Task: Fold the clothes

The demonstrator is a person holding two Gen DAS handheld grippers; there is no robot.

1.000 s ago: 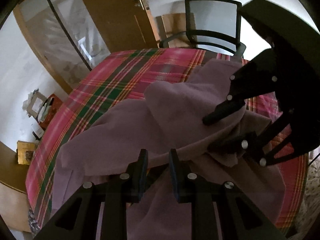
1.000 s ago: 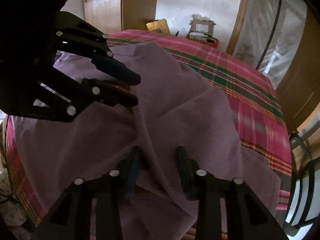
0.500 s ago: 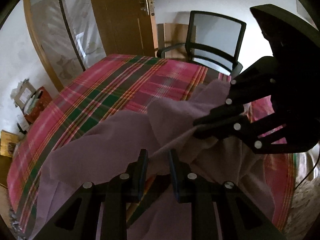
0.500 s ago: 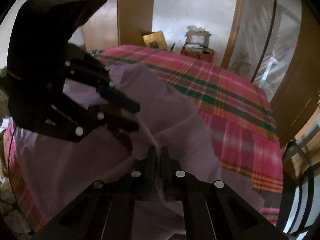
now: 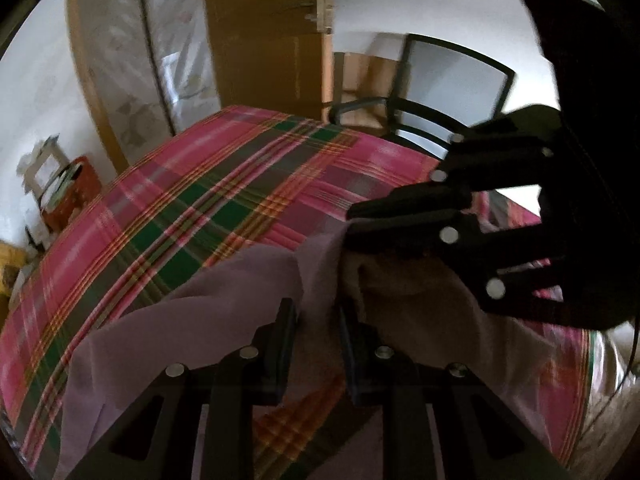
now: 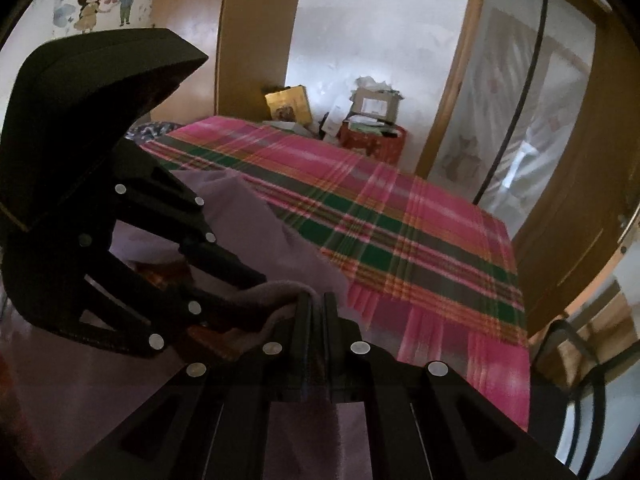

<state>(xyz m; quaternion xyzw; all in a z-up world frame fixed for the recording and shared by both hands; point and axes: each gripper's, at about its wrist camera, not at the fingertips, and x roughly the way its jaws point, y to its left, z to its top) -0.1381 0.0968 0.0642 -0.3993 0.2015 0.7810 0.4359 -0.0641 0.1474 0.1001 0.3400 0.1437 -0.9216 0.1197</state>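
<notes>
Fabric of a soft mauve-purple garment (image 5: 208, 312) lies bunched on the pink, green and orange plaid bedcover (image 5: 192, 200), its near part lifted off the cover between the two black tongs. The right gripper (image 6: 317, 304) has its jaws pressed together on a raised fold of this cloth, while the left gripper (image 5: 316, 320) holds its jaws partly apart with cloth between them; whether its pads press the cloth cannot be told. A black mesh-backed chair (image 5: 452, 92) stands beyond the bed.
</notes>
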